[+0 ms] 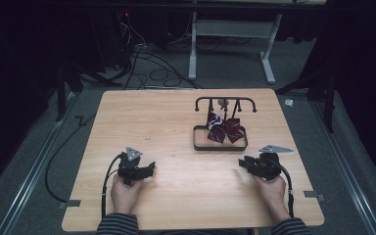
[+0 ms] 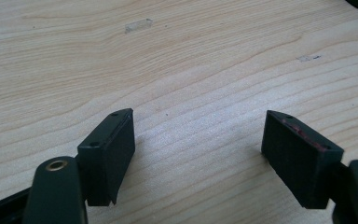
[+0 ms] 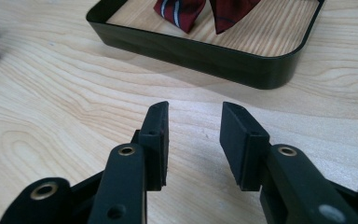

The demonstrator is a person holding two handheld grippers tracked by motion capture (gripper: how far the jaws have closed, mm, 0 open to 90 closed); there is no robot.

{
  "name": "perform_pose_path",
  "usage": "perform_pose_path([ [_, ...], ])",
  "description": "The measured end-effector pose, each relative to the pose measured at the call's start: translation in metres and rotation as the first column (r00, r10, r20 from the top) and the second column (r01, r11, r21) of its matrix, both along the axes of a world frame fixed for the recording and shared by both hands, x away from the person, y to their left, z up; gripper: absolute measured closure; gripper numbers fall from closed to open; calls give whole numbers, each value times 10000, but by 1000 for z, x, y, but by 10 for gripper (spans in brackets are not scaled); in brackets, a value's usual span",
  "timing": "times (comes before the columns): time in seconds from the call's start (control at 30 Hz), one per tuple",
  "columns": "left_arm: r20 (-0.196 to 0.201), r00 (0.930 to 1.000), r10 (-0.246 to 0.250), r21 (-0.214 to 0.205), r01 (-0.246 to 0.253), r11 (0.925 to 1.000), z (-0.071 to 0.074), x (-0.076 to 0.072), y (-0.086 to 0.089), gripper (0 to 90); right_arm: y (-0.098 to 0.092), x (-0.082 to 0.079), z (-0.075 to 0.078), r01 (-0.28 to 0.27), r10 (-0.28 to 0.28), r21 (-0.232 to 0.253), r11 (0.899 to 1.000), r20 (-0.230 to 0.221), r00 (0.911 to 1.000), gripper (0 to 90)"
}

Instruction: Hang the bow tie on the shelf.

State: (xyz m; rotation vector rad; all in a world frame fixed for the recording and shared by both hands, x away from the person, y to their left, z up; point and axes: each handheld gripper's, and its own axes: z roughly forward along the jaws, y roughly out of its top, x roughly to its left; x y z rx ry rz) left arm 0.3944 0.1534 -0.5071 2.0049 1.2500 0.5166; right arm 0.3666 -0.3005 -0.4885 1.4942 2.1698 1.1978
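High view: wooden table [image 1: 176, 127], black-rimmed tray [image 1: 220, 147] right of centre with a small black rack [image 1: 225, 102] at its far edge. A maroon striped bow tie [image 1: 225, 129] hangs from the rack down into the tray. Left claw [image 1: 144, 170] and right claw [image 1: 247, 164] rest near the front edge, both well apart from the tray.

Left gripper view: left claw [image 2: 198, 140] jaws wide apart over bare table, nothing between.

Right gripper view: right claw [image 3: 193, 135] jaws apart, empty; tray rim [image 3: 205, 51] just ahead, bow tie [image 3: 182, 11] ends inside. No readable writing.
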Motion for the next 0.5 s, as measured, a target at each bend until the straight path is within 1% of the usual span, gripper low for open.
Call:
perform_pose_path([
  [0.07,2,10000,0,3,0,10000,0,0,0,262,2,1,-3,26,-24,-144,9999,116,9999,610],
  [0.1,1,10000,1,0,-1,10000,0,0,0,262,3,1,-4,73,-71,-225,9997,98,9999,606],
  [0.27,1,10000,0,2,0,10000,0,0,0,262,9,2,-12,168,-139,-924,9956,317,9994,557],
  [0.3,1,10000,0,0,0,10000,0,0,0,262,10,2,-13,218,-191,-1036,9944,271,9995,557],
  [0.33,0,10000,-2,5,2,10000,0,0,0,262,12,2,-13,271,-215,-1291,9913,444,9988,557],
  [0.37,2,10000,0,5,0,10000,0,0,0,262,15,2,-13,334,-257,-1528,9877,520,9983,554],
  [0.43,4,10000,1,13,-1,10000,0,0,0,262,18,1,-13,267,-153,-1863,9821,622,9979,530],
  [0.47,4,10000,1,13,-1,10000,0,0,0,262,21,0,-13,210,-66,-2120,9770,684,9976,514],
  [0.5,6,10000,1,15,-1,10000,0,0,0,262,23,0,-13,196,-28,-2263,9739,741,9972,507],
])
